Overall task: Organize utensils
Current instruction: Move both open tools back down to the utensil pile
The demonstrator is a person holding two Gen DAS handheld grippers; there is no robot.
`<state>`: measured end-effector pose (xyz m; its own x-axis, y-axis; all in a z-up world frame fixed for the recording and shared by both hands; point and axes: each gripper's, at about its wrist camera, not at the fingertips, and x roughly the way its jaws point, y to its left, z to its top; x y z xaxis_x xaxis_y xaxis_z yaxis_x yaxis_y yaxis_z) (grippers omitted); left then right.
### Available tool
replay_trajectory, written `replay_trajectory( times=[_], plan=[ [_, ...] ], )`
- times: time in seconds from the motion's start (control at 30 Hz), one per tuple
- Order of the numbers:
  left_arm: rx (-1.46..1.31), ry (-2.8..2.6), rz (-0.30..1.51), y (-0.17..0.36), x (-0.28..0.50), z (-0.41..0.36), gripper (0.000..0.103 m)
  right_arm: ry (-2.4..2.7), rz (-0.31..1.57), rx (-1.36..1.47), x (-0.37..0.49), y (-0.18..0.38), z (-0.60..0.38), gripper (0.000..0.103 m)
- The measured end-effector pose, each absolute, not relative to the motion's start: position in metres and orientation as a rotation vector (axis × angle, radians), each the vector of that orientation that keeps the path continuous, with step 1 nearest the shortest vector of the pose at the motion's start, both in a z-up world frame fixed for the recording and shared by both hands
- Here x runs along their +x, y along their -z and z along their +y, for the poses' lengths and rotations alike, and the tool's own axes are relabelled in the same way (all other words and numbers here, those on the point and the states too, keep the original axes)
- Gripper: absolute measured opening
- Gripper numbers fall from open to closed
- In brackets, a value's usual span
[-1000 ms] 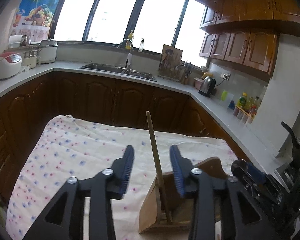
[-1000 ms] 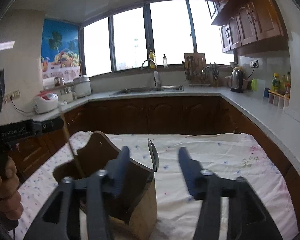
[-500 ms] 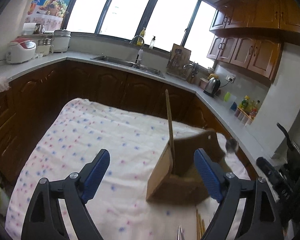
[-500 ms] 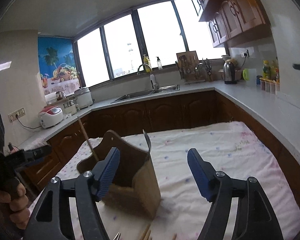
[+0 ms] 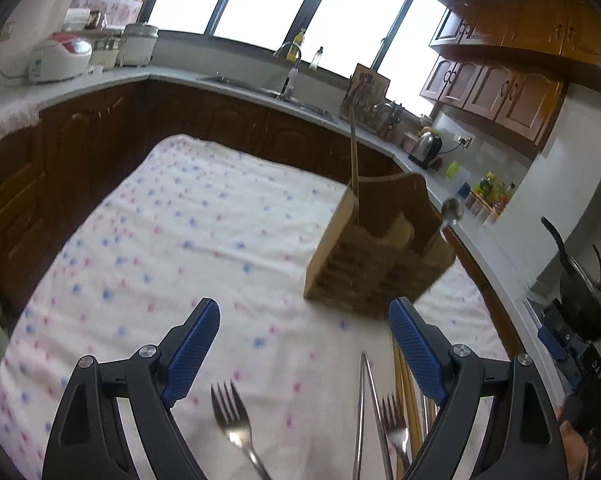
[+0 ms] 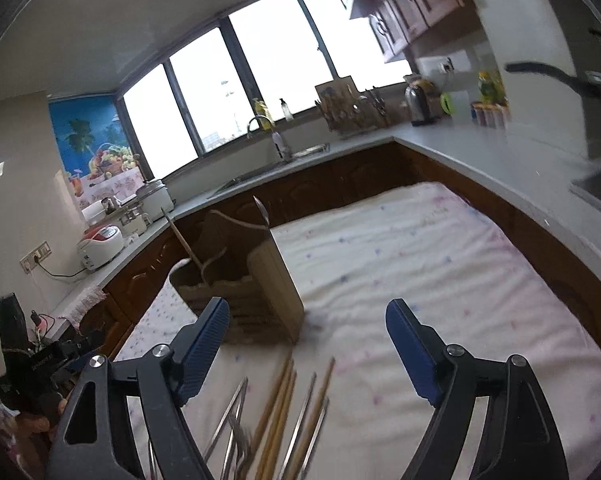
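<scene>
A wooden utensil holder [image 5: 376,248] stands on the spotted tablecloth [image 5: 188,240]; it also shows in the right wrist view [image 6: 256,280]. A wooden chopstick [image 5: 353,160] and a metal spoon [image 5: 451,210] stand in it. My left gripper [image 5: 304,348] is open and empty above loose cutlery: a fork [image 5: 232,420], metal chopsticks [image 5: 364,408], a second fork [image 5: 392,420] and wooden chopsticks [image 5: 404,400]. My right gripper [image 6: 308,344] is open and empty above wooden chopsticks [image 6: 280,404] and metal chopsticks [image 6: 304,420].
Dark wood cabinets and a grey counter [image 5: 112,80] ring the table, with a sink [image 5: 268,88], rice cookers [image 5: 60,60] and a kettle [image 5: 426,148]. A black pan [image 5: 580,292] sits at the right. The other hand-held gripper [image 6: 40,364] shows at the left.
Both grippers have pulled back from the holder and opened wide. The loose forks and chopsticks on the cloth have come into view beneath them.
</scene>
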<state>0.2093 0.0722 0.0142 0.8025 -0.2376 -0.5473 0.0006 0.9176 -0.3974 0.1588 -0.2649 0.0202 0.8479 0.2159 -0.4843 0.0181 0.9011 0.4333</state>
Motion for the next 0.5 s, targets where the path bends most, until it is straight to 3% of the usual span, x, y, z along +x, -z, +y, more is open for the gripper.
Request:
replay_trajectory(
  times=[0.17,0.5],
  plan=[
    [-0.391,0.14,0.662,-0.012,0.187,0.069,0.087,-0.102,0.58,0.452,0.131,-0.011,-0.26,0.102],
    [-0.333,0.151,0.716,-0.006,0.16,0.058,0.087,-0.096,0.645,0.414,0.097,0.004,-0.244,0.102]
  ],
)
